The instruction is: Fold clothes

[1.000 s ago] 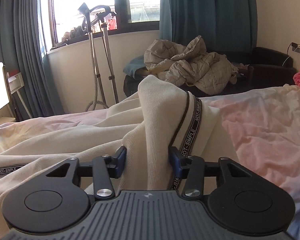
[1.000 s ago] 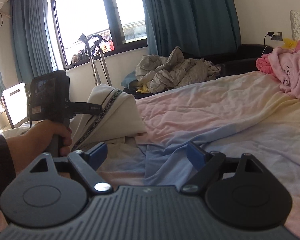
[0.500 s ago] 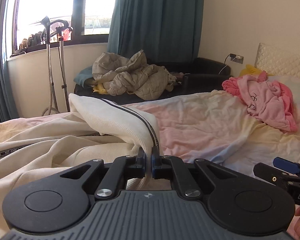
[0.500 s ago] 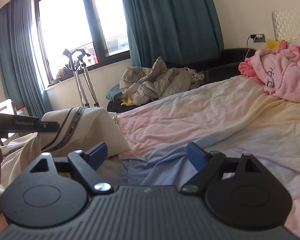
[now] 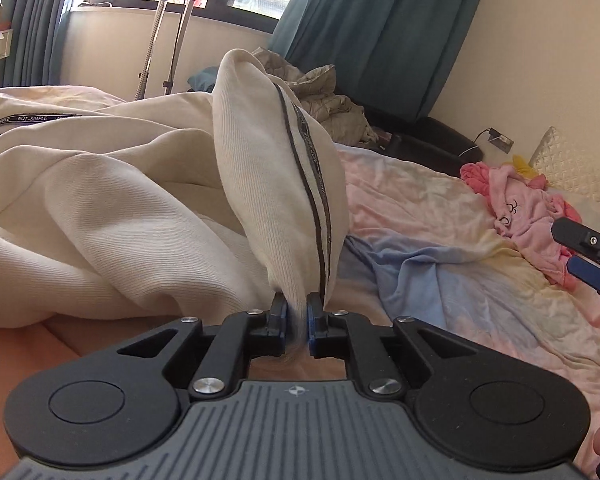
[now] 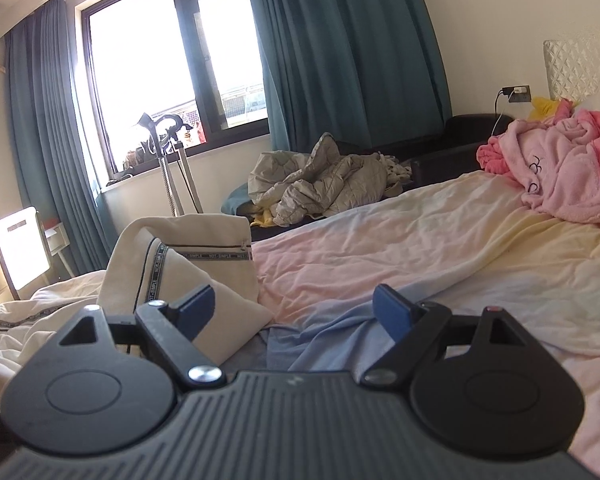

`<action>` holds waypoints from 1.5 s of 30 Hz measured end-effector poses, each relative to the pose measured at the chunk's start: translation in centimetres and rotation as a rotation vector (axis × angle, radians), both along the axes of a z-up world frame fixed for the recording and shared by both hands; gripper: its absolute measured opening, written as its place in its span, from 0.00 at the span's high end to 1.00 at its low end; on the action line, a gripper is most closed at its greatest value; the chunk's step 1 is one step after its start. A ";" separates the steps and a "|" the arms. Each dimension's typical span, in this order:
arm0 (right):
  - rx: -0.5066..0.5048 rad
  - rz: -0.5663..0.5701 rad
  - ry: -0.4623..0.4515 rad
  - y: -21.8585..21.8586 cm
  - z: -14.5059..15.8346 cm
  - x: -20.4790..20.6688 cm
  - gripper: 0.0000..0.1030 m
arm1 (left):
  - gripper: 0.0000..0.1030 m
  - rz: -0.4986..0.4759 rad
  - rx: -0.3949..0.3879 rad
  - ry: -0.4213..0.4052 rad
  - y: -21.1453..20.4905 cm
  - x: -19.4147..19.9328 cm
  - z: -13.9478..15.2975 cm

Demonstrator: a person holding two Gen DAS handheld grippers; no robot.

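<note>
Plainly, "NOT-SIMPLE" tape (image 6: 158, 268) trims the cream garment (image 5: 260, 168).

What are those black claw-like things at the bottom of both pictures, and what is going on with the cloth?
They are hand-held grippers, one in each of a person's hands, each carrying a camera that looks along its two fingers. So one picture comes from the left gripper, the other from the right gripper. Both look across a bed with a pastel pink, yellow and blue sheet. The left gripper is shut on a fold of a cream ribbed garment with black lettered trim, lifting it into a peak. The right gripper is open and holds nothing. A fluffy pink garment lies near the headboard.
</note>
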State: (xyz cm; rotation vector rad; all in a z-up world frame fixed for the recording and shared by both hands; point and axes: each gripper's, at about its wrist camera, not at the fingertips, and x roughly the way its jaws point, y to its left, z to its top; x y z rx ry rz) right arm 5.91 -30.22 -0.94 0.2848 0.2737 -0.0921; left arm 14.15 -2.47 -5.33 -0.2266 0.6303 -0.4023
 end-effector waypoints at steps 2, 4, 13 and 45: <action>0.022 -0.008 0.003 -0.4 0.1 0.0 0.16 | 0.60 0.003 -0.027 -0.010 0.4 0.8 0.9; 0.047 -0.014 0.006 -0.8 0.1 0.1 0.16 | 0.41 0.021 -0.043 -0.023 0.5 2.1 1.9; 0.127 -0.021 0.013 -2.4 0.0 0.5 0.16 | 0.42 0.183 -0.077 0.047 -1.6 14.4 4.7; 0.292 -0.222 -0.033 -11.2 -0.6 -1.6 0.16 | 0.91 -0.561 0.453 -0.121 -23.8 2.9 -2.9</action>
